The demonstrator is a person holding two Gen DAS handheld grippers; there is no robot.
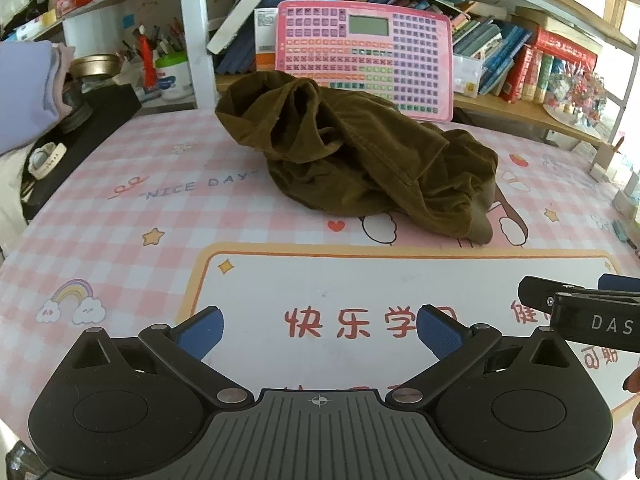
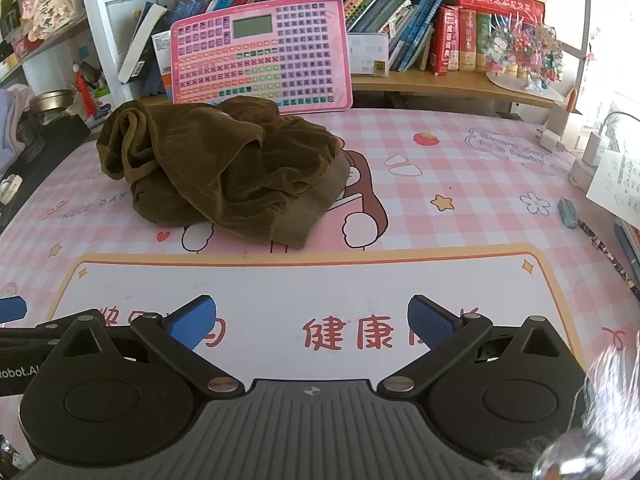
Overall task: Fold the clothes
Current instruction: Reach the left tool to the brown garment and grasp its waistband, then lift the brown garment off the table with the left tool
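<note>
Presently both grippers hover level over the desk's (image 2: 460, 184) near edge, side by side: left gripper (image 1: 318, 330) and right gripper (image 2: 312, 320), jaws spread wide, holding nothing. Beyond them lies a crumpled olive-brown garment (image 2: 224, 164), before the pink keyboard toy (image 2: 262, 54).

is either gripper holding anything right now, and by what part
Nothing is held. The left gripper and right gripper are open and empty, short of the crumpled brown garment.

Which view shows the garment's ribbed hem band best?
The right wrist view: the ribbed hem band of the crumpled brown garment faces the camera broadly. In the left wrist view, only a narrow end shows.
</note>
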